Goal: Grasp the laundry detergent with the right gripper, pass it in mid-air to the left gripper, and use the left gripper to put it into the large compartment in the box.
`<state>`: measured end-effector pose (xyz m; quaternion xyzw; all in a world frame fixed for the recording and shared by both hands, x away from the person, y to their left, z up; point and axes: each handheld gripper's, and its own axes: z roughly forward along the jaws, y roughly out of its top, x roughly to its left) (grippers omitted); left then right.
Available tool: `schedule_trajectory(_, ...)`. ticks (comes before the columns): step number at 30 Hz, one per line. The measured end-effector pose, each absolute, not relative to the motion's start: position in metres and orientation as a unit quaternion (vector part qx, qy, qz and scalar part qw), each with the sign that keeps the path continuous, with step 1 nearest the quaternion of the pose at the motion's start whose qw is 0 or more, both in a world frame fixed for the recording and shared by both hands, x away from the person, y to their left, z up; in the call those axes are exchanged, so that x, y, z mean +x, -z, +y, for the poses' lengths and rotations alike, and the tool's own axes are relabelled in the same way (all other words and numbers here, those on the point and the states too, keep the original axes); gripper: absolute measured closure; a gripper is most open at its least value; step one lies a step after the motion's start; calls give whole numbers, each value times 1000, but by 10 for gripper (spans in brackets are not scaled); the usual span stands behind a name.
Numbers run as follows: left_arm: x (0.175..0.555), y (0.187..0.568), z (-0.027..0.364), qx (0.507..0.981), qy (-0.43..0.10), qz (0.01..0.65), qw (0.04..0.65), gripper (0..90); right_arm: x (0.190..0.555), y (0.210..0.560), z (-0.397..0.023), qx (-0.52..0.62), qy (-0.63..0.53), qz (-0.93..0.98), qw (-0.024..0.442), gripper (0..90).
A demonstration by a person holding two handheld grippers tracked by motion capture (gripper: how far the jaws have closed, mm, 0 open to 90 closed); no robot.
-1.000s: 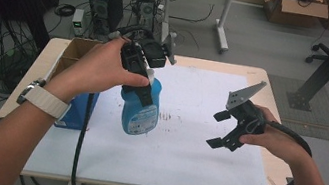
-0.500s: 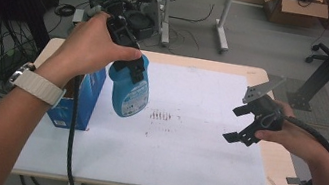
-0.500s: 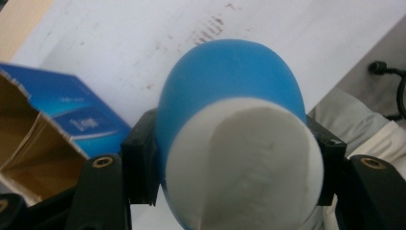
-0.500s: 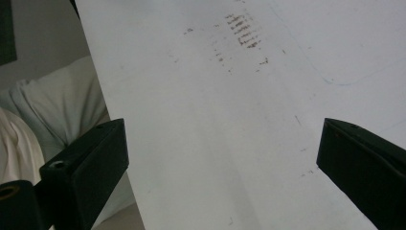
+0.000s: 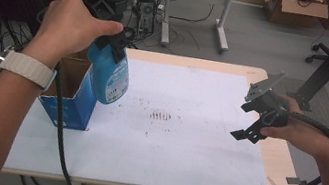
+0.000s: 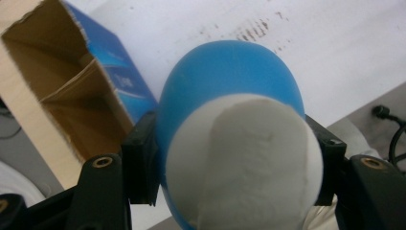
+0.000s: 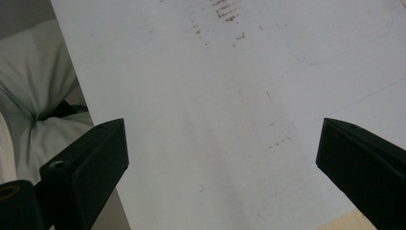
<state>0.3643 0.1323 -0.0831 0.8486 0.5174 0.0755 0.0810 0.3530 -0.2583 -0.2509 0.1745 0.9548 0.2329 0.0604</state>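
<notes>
A blue bottle with a white cap hangs in the air, held at its neck by my left gripper, which is shut on it. The bottle hovers just right of an open blue cardboard box at the table's left edge. In the left gripper view the box's brown inside lies beside and below the bottle. My right gripper is held above the table's right side, open, with nothing between its jaws.
A white sheet with a dark smudge patch covers the wooden table. Desks, cables, equipment and a black post stand on the floor beyond the far edge.
My left gripper has carried the bottle up and left, from over the table's middle to beside the box. My right gripper has drifted right and slightly down, staying open.
</notes>
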Motion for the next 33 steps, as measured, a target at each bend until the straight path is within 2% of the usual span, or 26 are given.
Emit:
schedule_trajectory(17, 378, 57, 168, 786, -89, 606, 84, 377, 362, 256, -271, 182, -215, 958, 60, 36)
schedule_trajectory(33, 385, 62, 196, 751, -108, 645, 93, 377, 365, 261, -276, 190, -215, 956, 57, 41)
